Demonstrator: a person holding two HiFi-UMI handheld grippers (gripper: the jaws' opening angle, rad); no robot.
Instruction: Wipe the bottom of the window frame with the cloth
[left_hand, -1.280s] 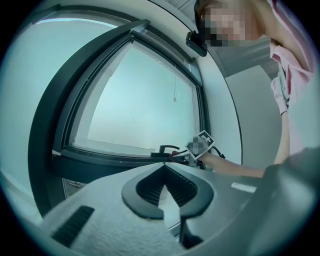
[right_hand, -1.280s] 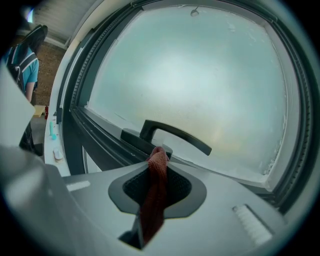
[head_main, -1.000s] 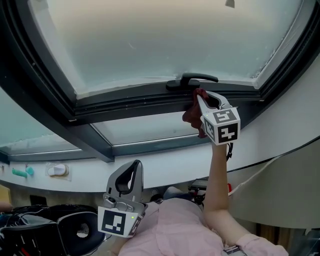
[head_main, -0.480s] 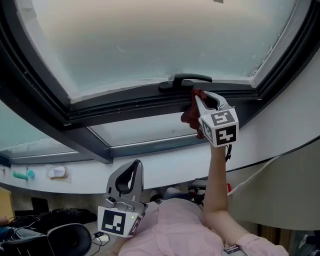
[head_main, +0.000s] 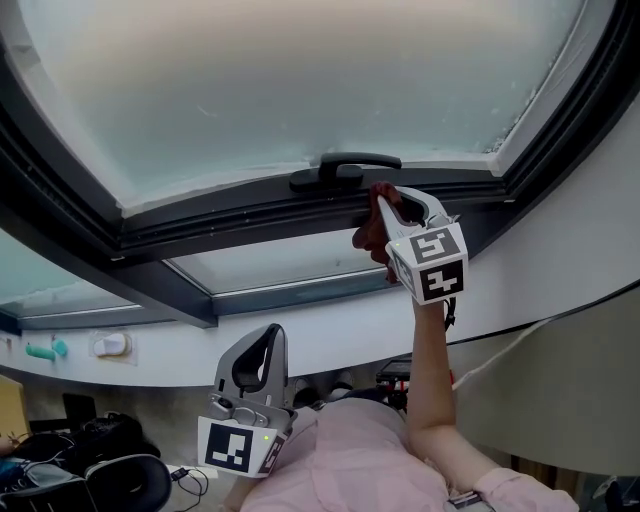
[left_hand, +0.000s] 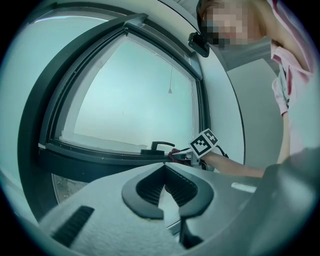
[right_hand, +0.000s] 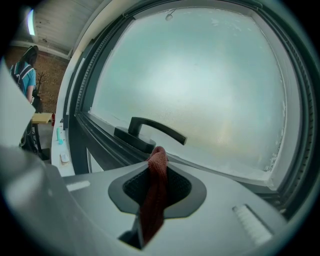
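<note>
At the window's lower rail, the wipe barely advances

My right gripper (head_main: 384, 203), clamped on the red cloth (head_main: 368, 232), presses it to the bottom of the window frame (head_main: 230, 215) just right of the handle (head_main: 345, 165), much where it sat a second ago. Most of the rail looks unwiped. My left gripper (head_main: 270, 335) hangs low, jaws together on nothing

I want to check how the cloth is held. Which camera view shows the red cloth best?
The right gripper view: the cloth is close and central, pinched between the right tongs. The head view shows it bunched, partly behind the tongs. The left gripper view shows only a small, distant patch.
</note>
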